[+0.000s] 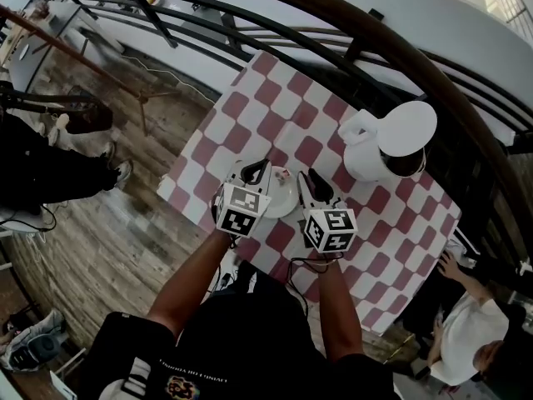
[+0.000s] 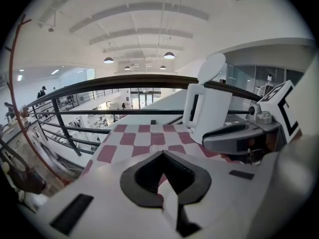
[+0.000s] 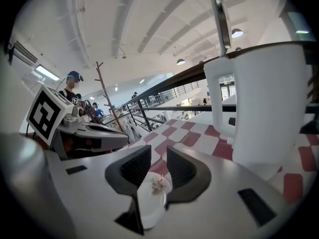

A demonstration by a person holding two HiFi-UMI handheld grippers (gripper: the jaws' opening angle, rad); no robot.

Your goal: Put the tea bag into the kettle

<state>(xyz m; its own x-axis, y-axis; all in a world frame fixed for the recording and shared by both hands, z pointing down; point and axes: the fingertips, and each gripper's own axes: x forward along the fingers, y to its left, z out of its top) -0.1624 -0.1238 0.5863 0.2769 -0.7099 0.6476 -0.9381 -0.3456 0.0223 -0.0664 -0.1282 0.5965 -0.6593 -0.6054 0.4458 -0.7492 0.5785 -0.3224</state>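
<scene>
The right gripper (image 3: 158, 158) is hovering, fingers spread, astride the small pale crumpled tea bag (image 3: 160, 182) lying on a little round white plate (image 3: 151, 207), seemingly to pinch it. The left gripper (image 2: 162, 156), tips pressed together, is idling beside it. The tall white plastic kettle (image 1: 366, 158) is standing nearby, lid up to receive the bag.

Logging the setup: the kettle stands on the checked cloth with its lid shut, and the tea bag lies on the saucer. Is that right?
Not quite: the lid of the kettle is open, tipped up, as the head view shows. The kettle does stand on the checked cloth, and the tea bag lies on the saucer.
</scene>
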